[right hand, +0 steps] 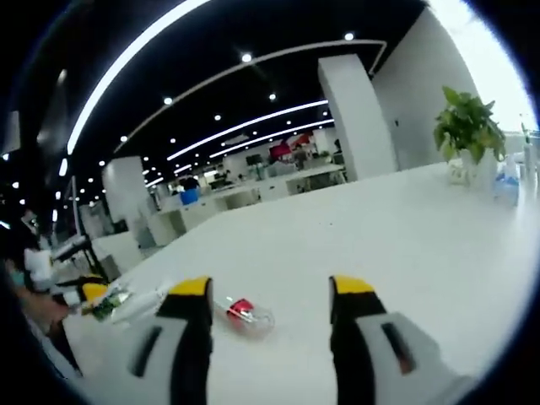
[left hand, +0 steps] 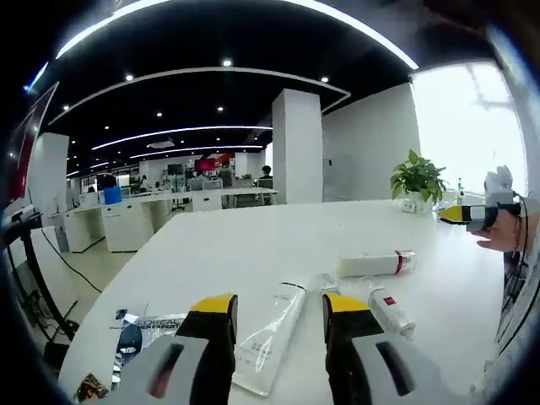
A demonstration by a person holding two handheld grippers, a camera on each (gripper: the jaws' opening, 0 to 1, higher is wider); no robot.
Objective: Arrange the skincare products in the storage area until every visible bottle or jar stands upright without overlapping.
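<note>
Approach step, nothing stood up yet: left gripper (left hand: 278,321) and right gripper (right hand: 270,308) wide open, empty. Next: close on flat-lying white tube (left hand: 270,333) near desk (left hand: 253,240) edge, then upend.

We see a white tabletop (left hand: 253,245), white tubes (left hand: 375,264) with red bands, a clear bottle (right hand: 245,314) with red cap, yellow-tipped grey grippers (left hand: 278,316), a green plant (left hand: 416,179).

Bright open office (left hand: 169,181), apparently desks beyond
</note>
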